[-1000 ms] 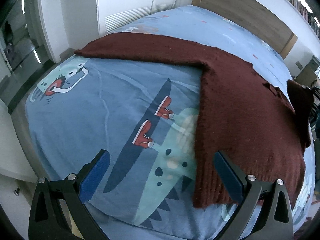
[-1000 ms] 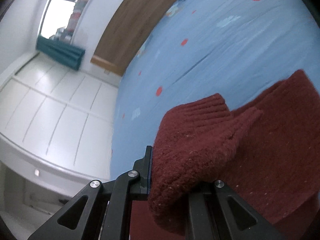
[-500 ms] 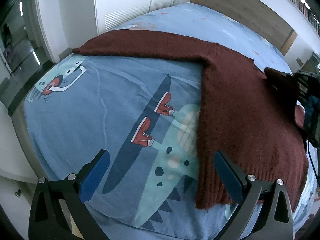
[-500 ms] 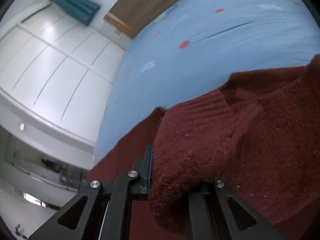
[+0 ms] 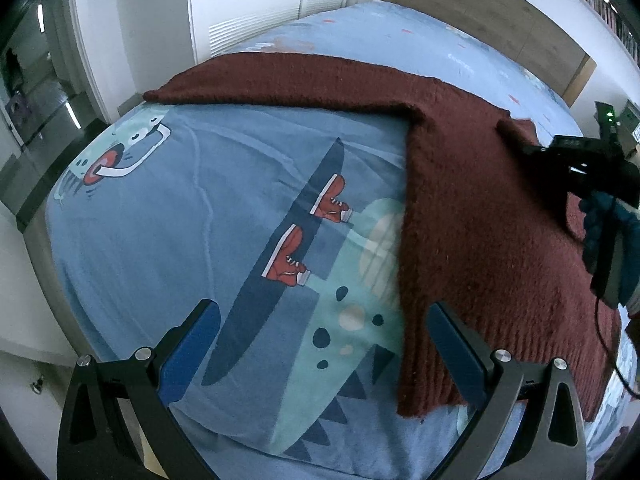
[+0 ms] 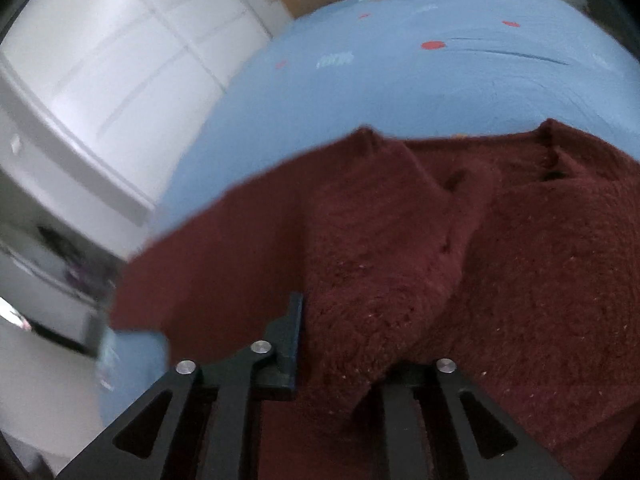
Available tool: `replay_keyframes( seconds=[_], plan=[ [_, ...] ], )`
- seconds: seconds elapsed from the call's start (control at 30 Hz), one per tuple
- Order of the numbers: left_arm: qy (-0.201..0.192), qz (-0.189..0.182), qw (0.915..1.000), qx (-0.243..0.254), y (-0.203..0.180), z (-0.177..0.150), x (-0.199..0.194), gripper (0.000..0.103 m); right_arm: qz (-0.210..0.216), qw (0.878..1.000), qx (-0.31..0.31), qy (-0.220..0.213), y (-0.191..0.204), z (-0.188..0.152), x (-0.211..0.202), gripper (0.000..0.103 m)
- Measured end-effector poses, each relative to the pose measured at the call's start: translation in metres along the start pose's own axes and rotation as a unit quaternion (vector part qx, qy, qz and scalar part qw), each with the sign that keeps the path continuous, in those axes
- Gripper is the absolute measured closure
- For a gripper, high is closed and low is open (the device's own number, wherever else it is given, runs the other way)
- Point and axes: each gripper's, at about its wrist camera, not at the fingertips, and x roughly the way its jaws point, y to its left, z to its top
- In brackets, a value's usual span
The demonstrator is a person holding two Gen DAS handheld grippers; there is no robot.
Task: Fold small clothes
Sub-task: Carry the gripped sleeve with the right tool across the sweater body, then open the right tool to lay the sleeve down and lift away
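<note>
A dark red knitted sweater point(image 5: 480, 220) lies flat on the blue cartoon-print bed point(image 5: 180, 220), one sleeve point(image 5: 280, 84) stretched out to the left. My left gripper point(image 5: 324, 344) hovers wide open over the near edge of the bed, its right finger beside the sweater's hem, nothing between its fingers. My right gripper point(image 5: 560, 152) is over the sweater's far right side. In the right wrist view the other sleeve's cuff point(image 6: 360, 280) sits between the right gripper's point(image 6: 340, 340) fingers, folded over onto the sweater's body point(image 6: 540, 260). Its jaws are opening with the cuff still in them.
White wardrobe doors point(image 5: 248, 8) stand beyond the bed's far left side and a wooden headboard point(image 5: 500, 20) at the far end. A hand in a teal sleeve point(image 5: 612, 236) with a dangling cable holds the right gripper. The bed's near left corner drops to the floor.
The right gripper has carried the cuff leftward and down across the sweater's body and rolled level. The left gripper has stayed put.
</note>
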Motion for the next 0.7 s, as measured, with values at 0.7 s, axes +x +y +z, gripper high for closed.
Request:
replay_keyframes(
  seconds=[0.7],
  plan=[
    [-0.017, -0.014, 0.9997, -0.008, 0.002, 0.005, -0.007, 0.001, 0.033, 0.996, -0.083, 0.018, 0.044, -0.026, -0.003, 0.06]
  ],
)
